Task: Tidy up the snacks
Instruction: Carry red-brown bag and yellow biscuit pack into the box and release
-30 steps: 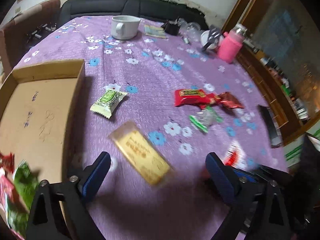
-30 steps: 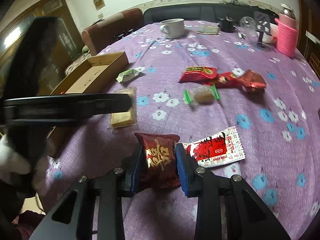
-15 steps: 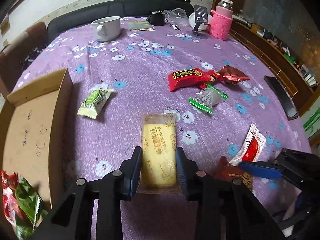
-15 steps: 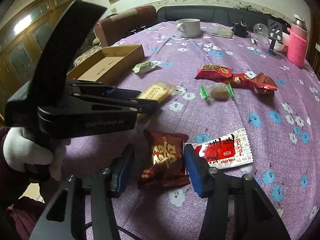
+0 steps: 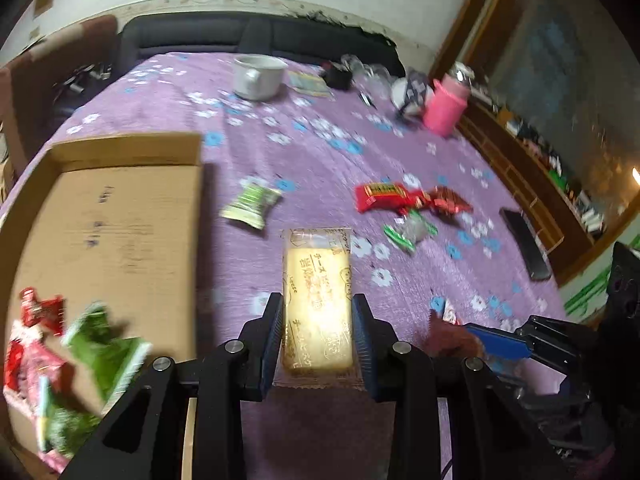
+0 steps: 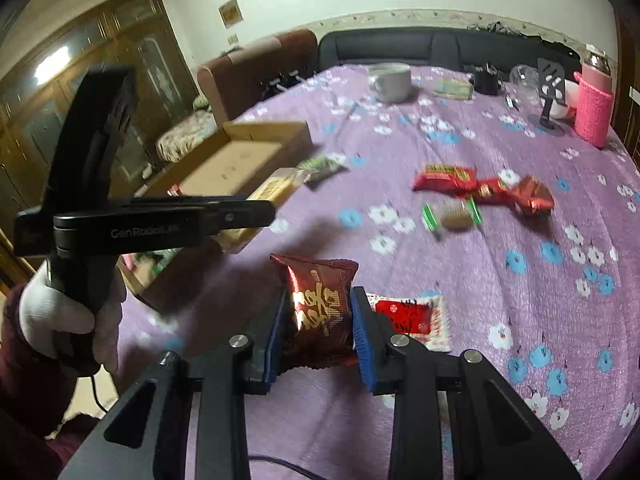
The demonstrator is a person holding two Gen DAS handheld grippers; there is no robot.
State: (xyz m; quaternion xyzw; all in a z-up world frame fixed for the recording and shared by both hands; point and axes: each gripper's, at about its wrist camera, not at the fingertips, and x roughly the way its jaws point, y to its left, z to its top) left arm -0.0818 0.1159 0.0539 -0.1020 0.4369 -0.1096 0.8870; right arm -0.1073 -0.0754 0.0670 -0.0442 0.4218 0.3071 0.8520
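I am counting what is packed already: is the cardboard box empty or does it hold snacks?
Not empty. The cardboard box holds red and green snack packets at its near end; the rest is bare.

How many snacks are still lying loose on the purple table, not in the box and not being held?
5: a green packet near the cardboard box, a long red packet, a dark red wrapper, a green-ended candy, and a red-and-white sachet beside the right gripper. Others may be hidden.

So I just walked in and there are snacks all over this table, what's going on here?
A person is sorting snacks with a gripper in each hand. The left gripper is shut on a yellow biscuit pack, lifted beside the cardboard box, which already holds a few packets. The right gripper is shut on a dark red snack bag. More snacks lie loose on the purple tablecloth.
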